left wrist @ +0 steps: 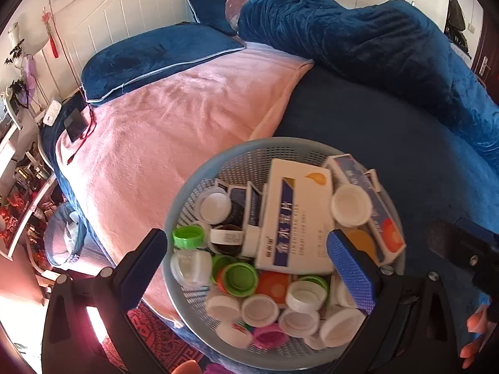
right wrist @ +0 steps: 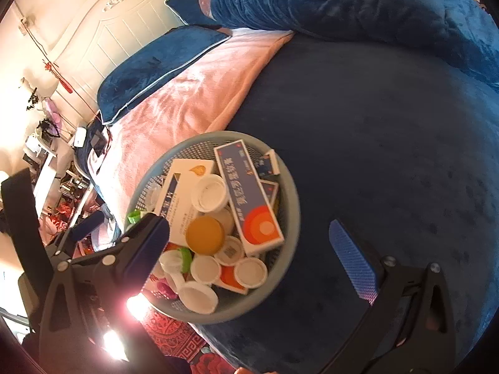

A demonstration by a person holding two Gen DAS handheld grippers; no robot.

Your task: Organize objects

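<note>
A round blue-grey mesh basket (left wrist: pixel 184 193) sits at the near edge of the bed. It holds several bottle caps, white, green and orange, and several medicine boxes. A white and blue box (left wrist: pixel 296 218) lies on top, and a long blue box with an orange disc (right wrist: pixel 246 196) lies beside it. My left gripper (left wrist: pixel 249 261) is open and empty, just above the basket's near half. My right gripper (right wrist: pixel 249 243) is open and empty, its left finger (right wrist: pixel 149 240) over the basket's left rim. The basket also shows in the right wrist view (right wrist: pixel 290 218).
The bed has a dark blue sheet (right wrist: pixel 389 140), a pink blanket (left wrist: pixel 162 131), blue pillows (left wrist: pixel 156 59) and a bunched blue duvet (left wrist: pixel 374 40). A phone (left wrist: pixel 75 124) and a red cable lie at the bed's left edge. Cluttered shelves (left wrist: pixel 21 193) stand on the left.
</note>
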